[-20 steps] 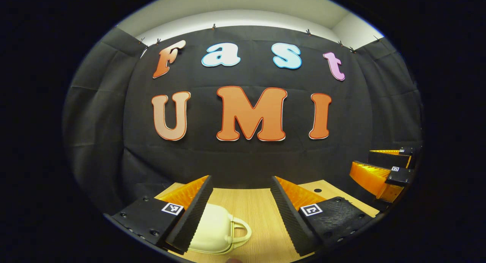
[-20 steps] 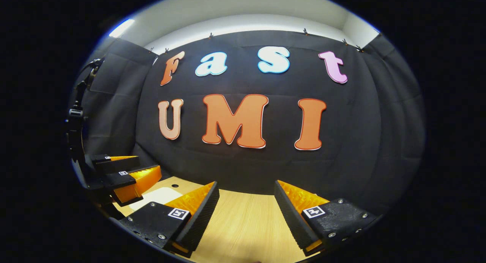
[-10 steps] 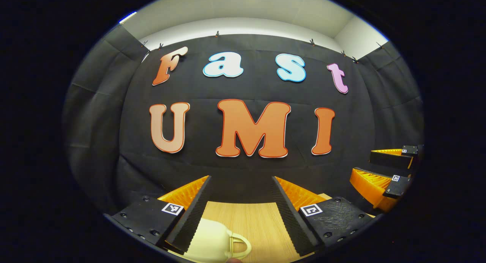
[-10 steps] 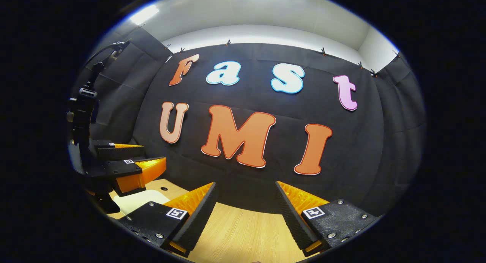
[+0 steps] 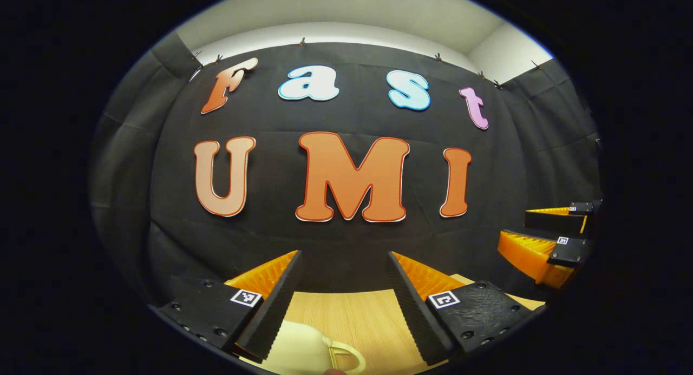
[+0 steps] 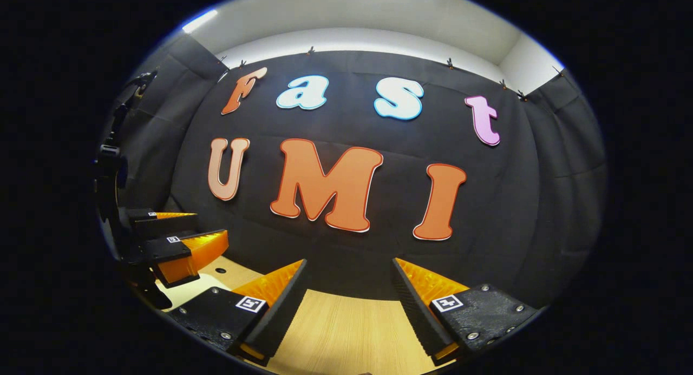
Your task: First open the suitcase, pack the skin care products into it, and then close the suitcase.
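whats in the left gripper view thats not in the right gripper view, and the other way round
Left gripper view: the cream suitcase, its loop handle pointing right, low between the open fingers of the left tool; the right tool sits at the right edge.
Right gripper view: a flat pale surface under the left tool, perhaps the suitcase's top, and a small hole in the table.
Shared: the wooden table, the black cloth wall, both tools open and empty.

Left gripper (image 5: pixel 344 256) and right gripper (image 6: pixel 349 264) both gape, level.
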Available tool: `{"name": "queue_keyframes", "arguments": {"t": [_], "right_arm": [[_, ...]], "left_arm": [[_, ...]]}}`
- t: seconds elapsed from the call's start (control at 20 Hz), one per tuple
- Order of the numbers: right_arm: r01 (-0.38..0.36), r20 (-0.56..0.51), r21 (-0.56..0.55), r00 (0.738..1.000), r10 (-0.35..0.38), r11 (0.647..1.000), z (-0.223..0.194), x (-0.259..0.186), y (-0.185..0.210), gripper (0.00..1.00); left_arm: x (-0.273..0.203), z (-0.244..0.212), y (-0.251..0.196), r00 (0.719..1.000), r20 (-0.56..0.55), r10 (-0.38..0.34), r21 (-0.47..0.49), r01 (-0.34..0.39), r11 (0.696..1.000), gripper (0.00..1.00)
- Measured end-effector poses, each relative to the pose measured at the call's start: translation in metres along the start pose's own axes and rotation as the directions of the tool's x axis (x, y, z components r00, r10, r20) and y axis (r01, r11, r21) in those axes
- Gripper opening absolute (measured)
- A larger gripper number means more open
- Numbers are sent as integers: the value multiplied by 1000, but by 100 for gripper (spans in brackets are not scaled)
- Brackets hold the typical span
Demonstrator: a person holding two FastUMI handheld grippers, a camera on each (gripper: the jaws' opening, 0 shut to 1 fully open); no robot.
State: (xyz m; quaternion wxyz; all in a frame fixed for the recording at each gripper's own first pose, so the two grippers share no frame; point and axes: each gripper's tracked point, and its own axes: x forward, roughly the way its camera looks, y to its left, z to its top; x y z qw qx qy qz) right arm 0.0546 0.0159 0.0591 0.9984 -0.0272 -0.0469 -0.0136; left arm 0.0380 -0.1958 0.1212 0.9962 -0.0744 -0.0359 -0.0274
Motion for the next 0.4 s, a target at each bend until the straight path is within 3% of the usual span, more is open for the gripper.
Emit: {"name": "queue_keyframes", "arguments": {"t": [0.4], "right_arm": [[-141, 29, 7, 990, 141, 990, -2, -1, 0, 95]], "left_arm": [[-14, -2, -24, 998, 2, 60, 16, -60, 998, 96]]}}
